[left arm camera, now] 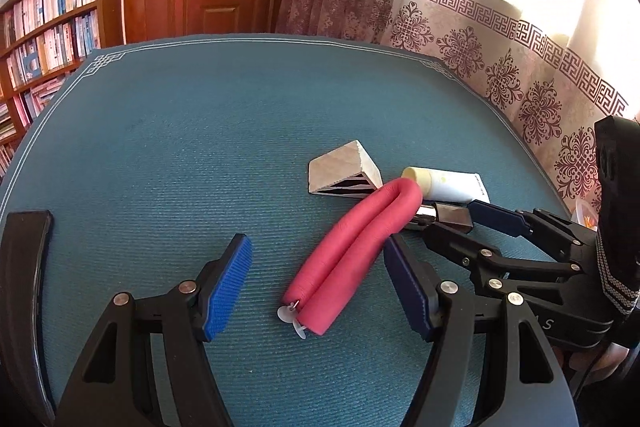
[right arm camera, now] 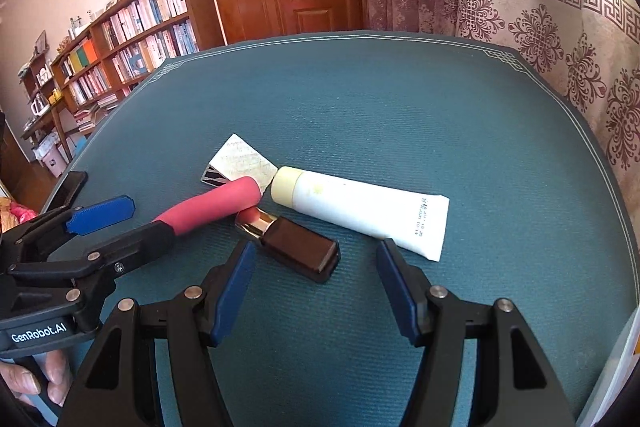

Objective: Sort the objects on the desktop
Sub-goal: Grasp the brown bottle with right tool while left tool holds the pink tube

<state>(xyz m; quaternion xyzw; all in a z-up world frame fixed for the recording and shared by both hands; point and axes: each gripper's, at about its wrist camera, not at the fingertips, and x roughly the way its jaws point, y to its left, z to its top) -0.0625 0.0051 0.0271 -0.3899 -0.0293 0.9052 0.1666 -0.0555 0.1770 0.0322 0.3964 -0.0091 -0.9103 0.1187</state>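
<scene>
Spread wide and empty: left gripper (left arm camera: 316, 287) straddling pink foam roller (left arm camera: 352, 255), long axis running away rightward. Right gripper (right arm camera: 316, 287) likewise open, holding nothing, just short of lipstick (right arm camera: 296, 243).

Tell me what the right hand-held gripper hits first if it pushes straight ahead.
Probably the dark lipstick: the open right hand-held gripper has it just ahead, nearer its left finger. The white tube lies behind it. Depth is uncertain.

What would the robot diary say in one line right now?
left gripper: open around pink roller | right gripper: open near lipstick | tube, wedge: on mat
</scene>
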